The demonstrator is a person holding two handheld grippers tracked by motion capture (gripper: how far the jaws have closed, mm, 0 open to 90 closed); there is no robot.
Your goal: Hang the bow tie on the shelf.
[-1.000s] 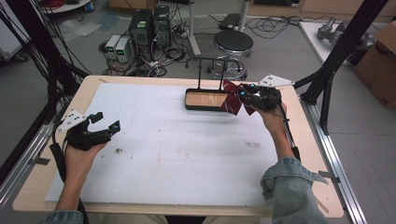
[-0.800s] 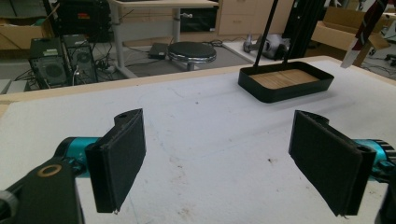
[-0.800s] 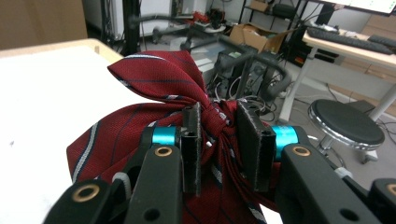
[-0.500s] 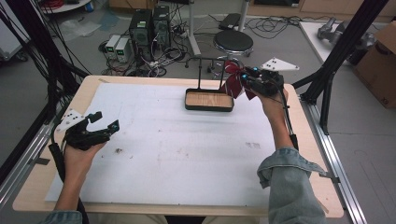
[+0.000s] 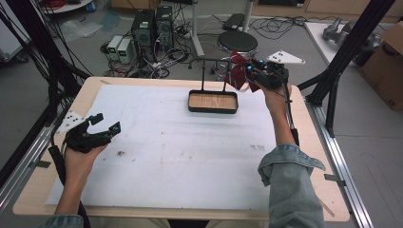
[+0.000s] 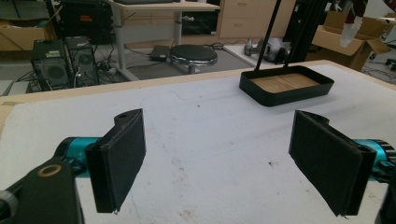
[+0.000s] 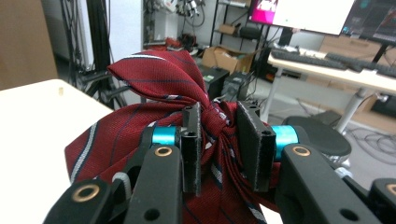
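Wooden table point(image 5: 313, 156) with a white sheet point(image 5: 190, 147) over most of it. Black tray point(image 5: 213, 101) with a wood-coloured floor near the far edge of the sheet, two thin black posts rising from its back. Round stool point(image 5: 237, 42) on the floor beyond the table.

Red striped tie point(image 5: 236, 76) bunched up, lifted off the table, above and just to the right of the tray, near the right post. Pinched in the right gripper point(image 5: 247, 76), jaws narrowed onto a fold of cloth point(image 7: 219, 123), fabric spilling above and below the pads.

Left gripper point(image 5: 105, 124) low over the sheet's left edge, well apart from tray and tie, jaws spread wide, nothing between the pads point(image 6: 116, 163).
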